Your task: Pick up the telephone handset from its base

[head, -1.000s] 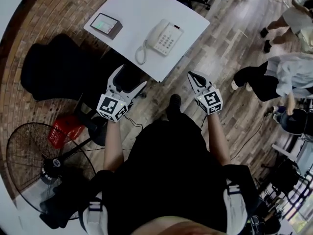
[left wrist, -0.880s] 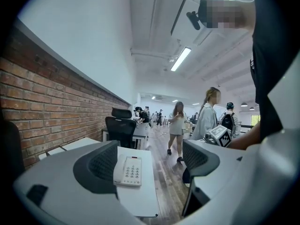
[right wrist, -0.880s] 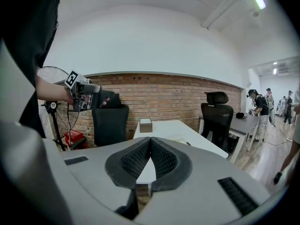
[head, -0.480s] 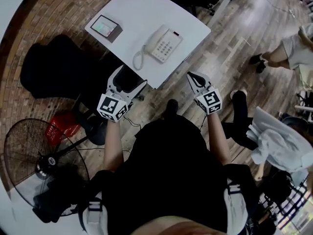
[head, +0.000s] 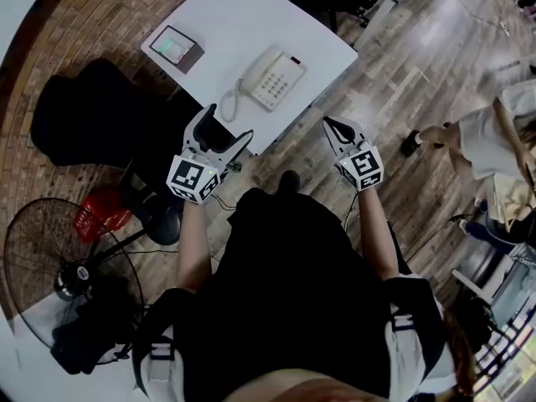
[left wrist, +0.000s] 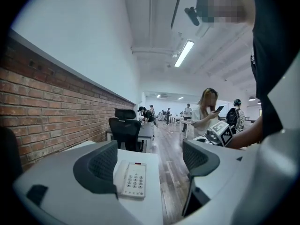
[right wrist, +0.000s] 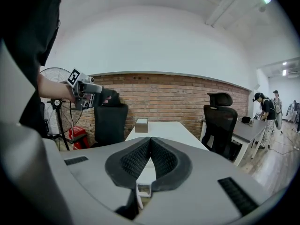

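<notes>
Head view: telephone (head: 272,76) sits toward the near corner of the white surface (head: 243,11). The handset (head: 255,67) lies in its cradle along the base's left side, and the coiled cord (head: 226,103) loops toward the near edge. A small box (head: 176,46) occupies the left corner, well apart from the phone. Person stands just off the near corner, both arms forward. Left tool (head: 223,131) is released, jaws spread, hovering near the cord end of the phone but short of it and not touching. Right tool (head: 333,126) is held out over the floor beyond the right edge, away from the phone; likely parked so the left can make the grab. Left gripper view: left tool (left wrist: 150,163) has its jaws wide apart with nothing between them. The telephone (left wrist: 131,179) shows through the gap, close against the left jaw, with the handset (left wrist: 120,175) seated on the base. Aim looks deliberate, lining the opening on the phone, though it needs to shift left to centre on the handset. An office chair (left wrist: 125,128) stands past the far edge. Right gripper view: right tool (right wrist: 150,158) is clenched, pads meeting, nothing caught. Beyond it the surface (right wrist: 164,130) runs off to the box (right wrist: 141,124); no phone in this view. Judgement: approach stage, lift not yet begun.
</notes>
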A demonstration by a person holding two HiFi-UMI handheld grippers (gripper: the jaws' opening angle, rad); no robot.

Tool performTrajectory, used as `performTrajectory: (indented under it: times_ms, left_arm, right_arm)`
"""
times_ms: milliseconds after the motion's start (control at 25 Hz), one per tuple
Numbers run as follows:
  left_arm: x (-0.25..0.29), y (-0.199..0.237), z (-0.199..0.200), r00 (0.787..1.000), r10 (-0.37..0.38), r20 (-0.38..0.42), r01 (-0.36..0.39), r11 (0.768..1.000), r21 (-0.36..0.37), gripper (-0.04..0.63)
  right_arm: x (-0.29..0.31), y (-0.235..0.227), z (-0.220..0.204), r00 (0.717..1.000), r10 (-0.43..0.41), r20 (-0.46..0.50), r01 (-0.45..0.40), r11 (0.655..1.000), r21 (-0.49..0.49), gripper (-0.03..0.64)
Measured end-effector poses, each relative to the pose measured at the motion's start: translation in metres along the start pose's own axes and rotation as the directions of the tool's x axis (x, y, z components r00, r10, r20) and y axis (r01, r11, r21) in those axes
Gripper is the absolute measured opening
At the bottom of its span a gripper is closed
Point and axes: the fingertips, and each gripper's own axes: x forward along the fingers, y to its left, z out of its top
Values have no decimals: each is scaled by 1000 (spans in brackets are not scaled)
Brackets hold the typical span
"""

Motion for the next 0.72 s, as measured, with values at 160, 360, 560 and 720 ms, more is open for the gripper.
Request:
performTrajectory:
  times_ms: [160,360,560,720]
  left_arm:
    - [5,-1,-5,1000,-1,-12,1,1000,-9,423]
    - [13,7,-7,1000,-8,-20,8,1000,-18,423]
    - [25,20,-14,999,-30,-30,29,999,-38,423]
    - [40,32,-8,999,-49,-17,48,998,-38,423]
  right_arm:
    - [-5,-3,-5,1000,-13,-5,13,1000,21,-2]
    - [-6,-3,-13,999,-27,-31,28,999,43,-2]
    - [-1,-11,-12,997,-67,-43,69,996,58,-2]
    - [9,-20,-5,995,-87,-37,89,995,39,-2]
